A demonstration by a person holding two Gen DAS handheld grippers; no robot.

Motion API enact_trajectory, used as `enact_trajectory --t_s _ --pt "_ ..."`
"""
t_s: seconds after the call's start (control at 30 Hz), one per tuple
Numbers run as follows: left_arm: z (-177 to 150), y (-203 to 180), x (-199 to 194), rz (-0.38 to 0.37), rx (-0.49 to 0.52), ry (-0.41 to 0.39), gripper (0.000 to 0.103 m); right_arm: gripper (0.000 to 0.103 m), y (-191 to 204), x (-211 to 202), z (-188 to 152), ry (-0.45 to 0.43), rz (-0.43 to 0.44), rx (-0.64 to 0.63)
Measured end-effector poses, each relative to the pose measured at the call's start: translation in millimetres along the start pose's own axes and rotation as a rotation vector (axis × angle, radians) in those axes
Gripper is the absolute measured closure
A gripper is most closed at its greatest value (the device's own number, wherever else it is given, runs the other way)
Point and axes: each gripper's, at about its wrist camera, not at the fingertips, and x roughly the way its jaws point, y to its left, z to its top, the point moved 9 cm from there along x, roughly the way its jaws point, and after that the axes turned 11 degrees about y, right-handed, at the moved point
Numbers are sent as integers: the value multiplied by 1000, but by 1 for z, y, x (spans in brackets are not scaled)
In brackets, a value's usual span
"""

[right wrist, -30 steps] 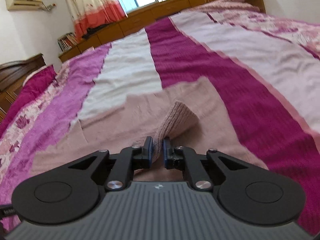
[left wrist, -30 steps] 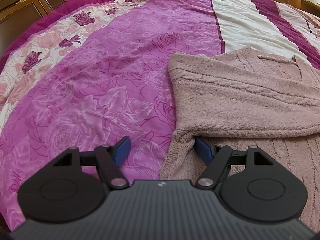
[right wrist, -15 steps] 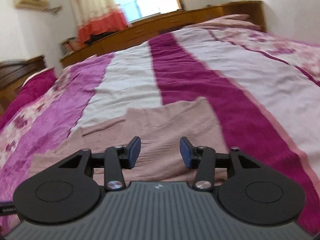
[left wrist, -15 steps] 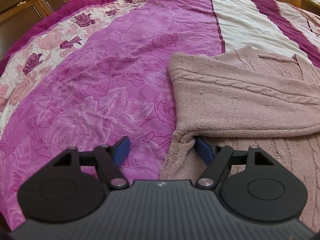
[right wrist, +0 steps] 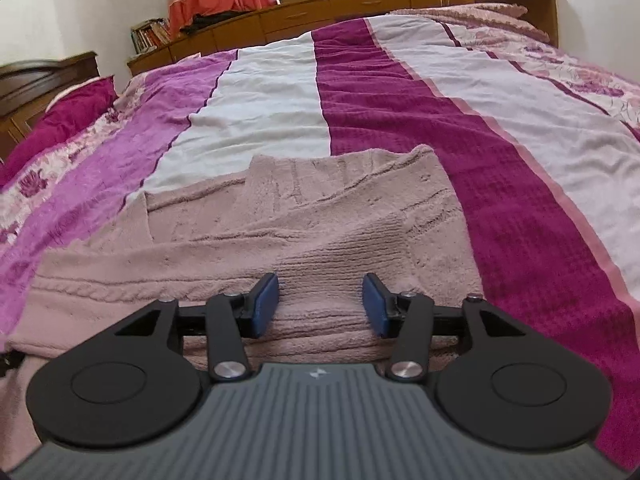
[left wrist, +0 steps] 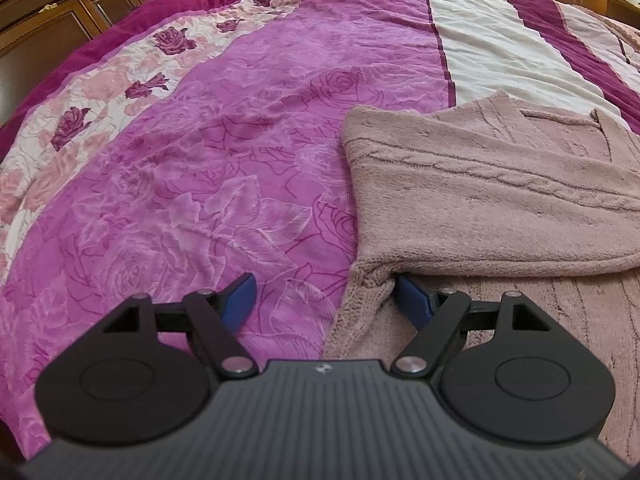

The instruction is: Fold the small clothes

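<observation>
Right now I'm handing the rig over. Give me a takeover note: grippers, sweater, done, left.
Left gripper: open, holding nothing; the sweater's near left edge lies between its fingers, unpinched.
Right gripper: jaws have just been opening, nothing between them now; it sits over the ribbed cuff.
Pink knit sweater: flat on the bedspread, both sleeves folded across the body.
Done: sleeves in.
Left: probably fold the body over, then tidy.
</observation>
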Motion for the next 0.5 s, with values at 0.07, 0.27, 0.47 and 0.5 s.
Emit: enact_trajectory --t_s 0.07,0.27,0.47,0.5 --pt "-1 1 -3 -3 -4 6 25 37 0 -8 0 -5 19 21" --pt "-6 7 -15 -17 -34 23 27 26 -4 -38 -3 -22 32 62" --pt "-16 7 -33 -27 -20 16 27 25 -10 -68 -10 -39 72 86" --pt "-18 7 -37 -32 -21 13 27 25 -10 -74 -11 -38 77 85"
